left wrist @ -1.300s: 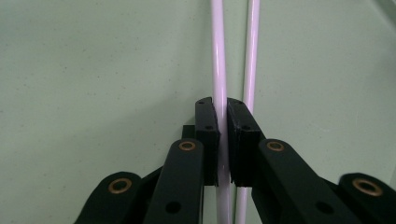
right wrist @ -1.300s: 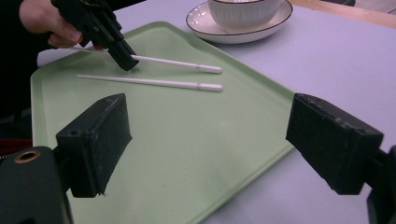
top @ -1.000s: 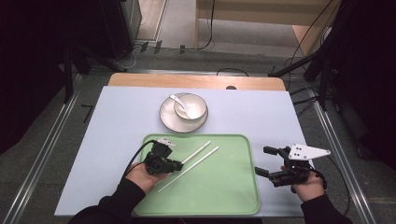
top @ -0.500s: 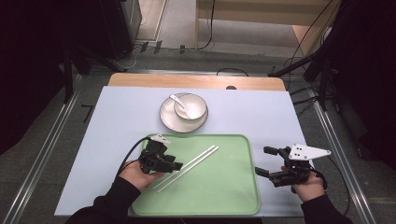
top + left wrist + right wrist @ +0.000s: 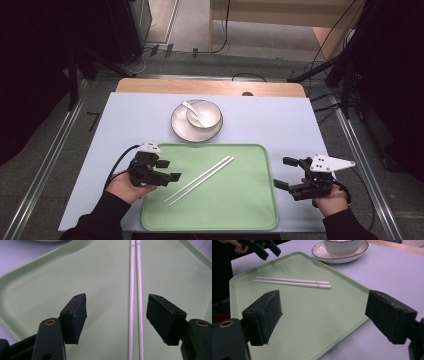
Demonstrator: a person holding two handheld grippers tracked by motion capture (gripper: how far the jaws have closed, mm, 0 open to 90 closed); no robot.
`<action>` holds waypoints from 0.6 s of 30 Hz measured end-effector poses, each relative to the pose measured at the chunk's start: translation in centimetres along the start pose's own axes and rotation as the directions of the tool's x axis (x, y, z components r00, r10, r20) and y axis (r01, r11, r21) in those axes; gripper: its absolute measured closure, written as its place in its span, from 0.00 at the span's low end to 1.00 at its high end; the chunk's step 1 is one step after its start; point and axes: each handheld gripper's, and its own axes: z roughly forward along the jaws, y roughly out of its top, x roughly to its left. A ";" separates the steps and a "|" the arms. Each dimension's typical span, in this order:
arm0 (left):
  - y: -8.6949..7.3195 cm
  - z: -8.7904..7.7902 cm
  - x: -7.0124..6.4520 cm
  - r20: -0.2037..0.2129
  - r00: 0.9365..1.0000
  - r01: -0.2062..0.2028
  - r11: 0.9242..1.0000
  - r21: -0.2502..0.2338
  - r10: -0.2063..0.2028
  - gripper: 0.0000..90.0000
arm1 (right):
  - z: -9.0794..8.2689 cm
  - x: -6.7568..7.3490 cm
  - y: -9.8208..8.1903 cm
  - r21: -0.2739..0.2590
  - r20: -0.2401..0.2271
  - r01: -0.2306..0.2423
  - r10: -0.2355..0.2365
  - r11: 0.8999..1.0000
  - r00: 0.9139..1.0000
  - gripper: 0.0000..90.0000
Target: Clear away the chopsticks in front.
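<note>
Just opened, left gripper (image 5: 169,170) above chopsticks (image 5: 200,179)

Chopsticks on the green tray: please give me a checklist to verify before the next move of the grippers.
1. Chopsticks lie flat, side by side, inside the tray: ok.
2. Left gripper has let go; its jaws have just been opening, and in the left gripper view nothing is pressed between them: ok.
3. Right gripper is open and holds nothing, at the tray's right edge: ok.
4. Bowl with spoon sits on its plate, apart from the tray: ok.
5. Chopstick tips exactly level: cannot tell.
</note>
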 end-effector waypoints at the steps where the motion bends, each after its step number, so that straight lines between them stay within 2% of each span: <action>1: -0.2 -0.3 0.1 0.000 1.000 -0.004 1.000 -0.008 0.004 0.36 | 0.0 0.0 0.0 0.000 0.000 0.001 -0.001 1.000 1.000 0.16; 3: -0.5 -0.8 0.3 -0.011 1.000 -0.010 1.000 -0.029 0.010 0.36 | 0.0 0.0 0.0 0.000 0.000 0.001 -0.001 1.000 1.000 0.16; 11: -1.7 -2.6 1.4 -0.023 0.999 0.021 0.995 -0.098 -0.023 0.33 | -0.1 0.0 0.0 -0.004 0.002 -0.001 0.001 1.000 1.000 0.16; 13: -2.0 -3.0 1.6 -0.040 0.999 0.017 0.994 -0.109 -0.022 0.32 | -0.1 0.0 0.0 -0.004 0.001 -0.002 0.002 1.000 1.000 0.16; 16: -2.7 -3.6 2.1 -0.021 1.000 -0.011 0.993 -0.120 0.008 0.26 | -0.2 0.0 0.0 -0.004 0.001 -0.004 0.004 1.000 1.000 0.16; 18: -3.2 -4.0 2.3 -0.053 0.998 -0.027 0.992 -0.120 0.021 0.26 | -0.2 0.0 0.0 -0.004 0.002 -0.003 0.003 1.000 1.000 0.16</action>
